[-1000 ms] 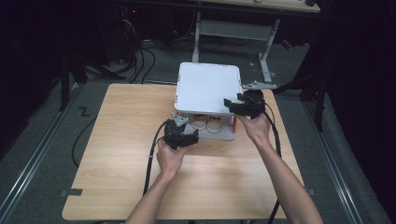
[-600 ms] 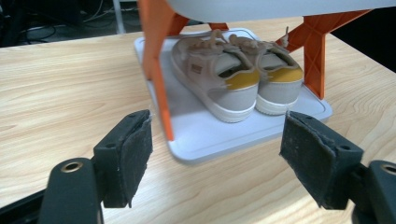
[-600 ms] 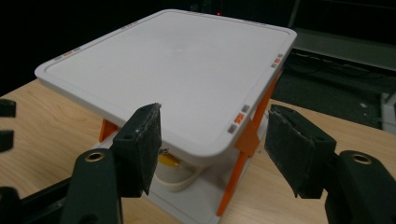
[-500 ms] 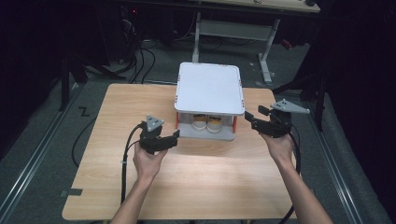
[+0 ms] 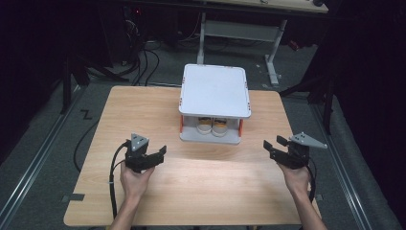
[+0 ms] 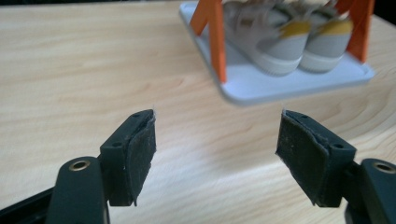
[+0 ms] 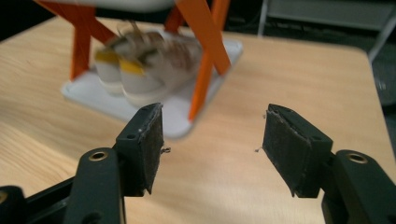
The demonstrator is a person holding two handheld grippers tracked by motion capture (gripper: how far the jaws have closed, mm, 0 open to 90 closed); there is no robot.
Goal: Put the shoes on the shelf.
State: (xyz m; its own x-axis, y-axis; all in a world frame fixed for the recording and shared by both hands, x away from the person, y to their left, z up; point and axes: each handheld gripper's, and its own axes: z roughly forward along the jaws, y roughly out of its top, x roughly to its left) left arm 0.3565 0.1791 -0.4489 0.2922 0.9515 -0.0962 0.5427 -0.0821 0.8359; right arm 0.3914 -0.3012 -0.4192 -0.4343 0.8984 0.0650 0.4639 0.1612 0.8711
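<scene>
Wooden surface carries a white two-tier rack at centre-back, a pair of shoes on its lower shelf. Left gripper and right gripper flank it, well apart, jaws spread, empty; looks like a neutral rest pose.

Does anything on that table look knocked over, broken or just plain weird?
Nothing stands out. The small white rack stands level on the wooden table, with a pair of sneakers side by side on its lower shelf. The left gripper and the right gripper are open and empty.
</scene>
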